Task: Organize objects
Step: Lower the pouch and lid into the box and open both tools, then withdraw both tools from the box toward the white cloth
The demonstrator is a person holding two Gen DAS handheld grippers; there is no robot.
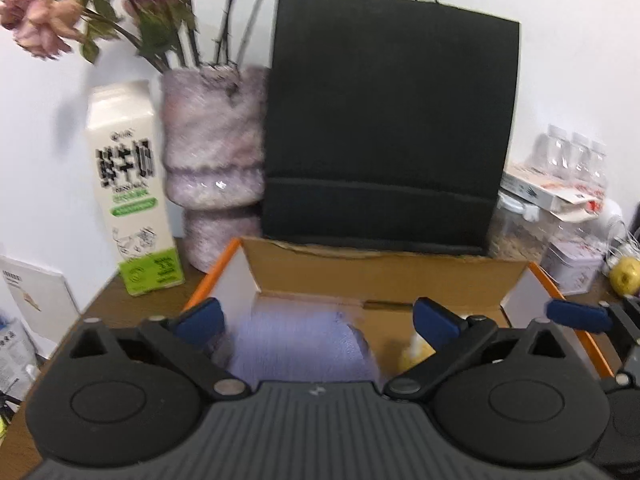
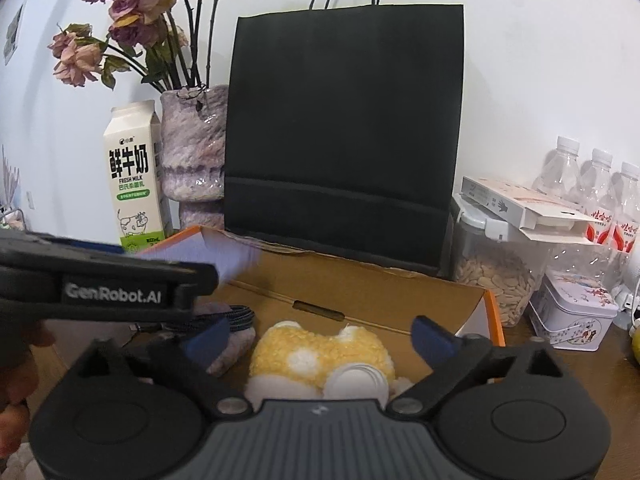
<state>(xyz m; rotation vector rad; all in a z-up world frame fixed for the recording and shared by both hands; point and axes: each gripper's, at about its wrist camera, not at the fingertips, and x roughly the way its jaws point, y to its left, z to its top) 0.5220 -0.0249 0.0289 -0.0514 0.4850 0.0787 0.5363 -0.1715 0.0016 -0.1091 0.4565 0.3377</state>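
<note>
Both grippers hang over an open cardboard box (image 2: 372, 296) with orange edges that sits on a brown counter (image 1: 120, 296). The left gripper (image 1: 316, 320) has its blue-padded jaws spread wide, with nothing pressed between them; below the gap lies a lavender knitted cloth (image 1: 296, 344) on the floor of the box, blurred in the left wrist view. The right gripper (image 2: 320, 338) is likewise wide open and holds nothing; a yellow fluffy toy (image 2: 320, 356) with white spots lies in the box between and beneath its jaws, apart from both pads. A dark braided cord (image 2: 224, 318) rests in the box to the left of the toy, near the cloth. Behind the box stands a black paper bag (image 2: 344, 128) with thin handles, upright against the white wall. To its left are a mottled pink vase (image 2: 192, 148) holding dried roses (image 2: 116, 24) and a milk carton (image 2: 134, 176). To the right of the bag are a clear jar of seeds (image 2: 496, 276), a flat white carton lying on top of it, a small tin (image 2: 576, 312) and several water bottles (image 2: 596, 188).
</note>
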